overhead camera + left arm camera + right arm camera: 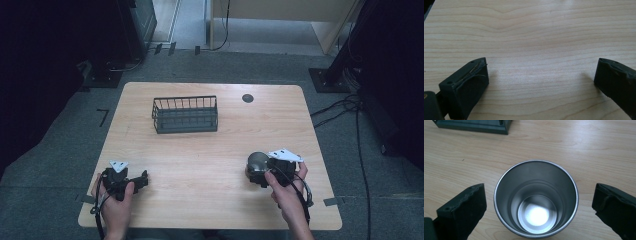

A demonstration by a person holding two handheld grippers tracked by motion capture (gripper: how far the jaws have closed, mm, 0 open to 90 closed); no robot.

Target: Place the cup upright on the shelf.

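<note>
- Nearest the high camera were the person's two hands at the near edge of the wooden table (210,165), each holding a gripper.
- Left gripper (131,181) sat low at the near-left corner. In its own view its jaws stood wide apart over bare wood, with nothing between them.
- Right gripper (539,202) was at the near-right, with a steel cup (536,198) standing upright on the table, mouth up, squarely in the gap between its jaws.
- Right jaws were spread, one on each side of the cup. A strip of wood showed between each pad and the rim, so there was no contact.
- Cup's long axis ran vertical; the right gripper view looked down into it to a bright, empty bottom.
- High view showed the cup (257,163) just ahead-left of the right hand, well apart from the left one. Right hand was clearly nearer.
- Dark wire basket (185,114) stood empty, far-left of the cup, towards the back of the table.
- Judgement: closing the right jaws would be enough to grip the cup.
- No brand, label or writing readable on anything.
</note>
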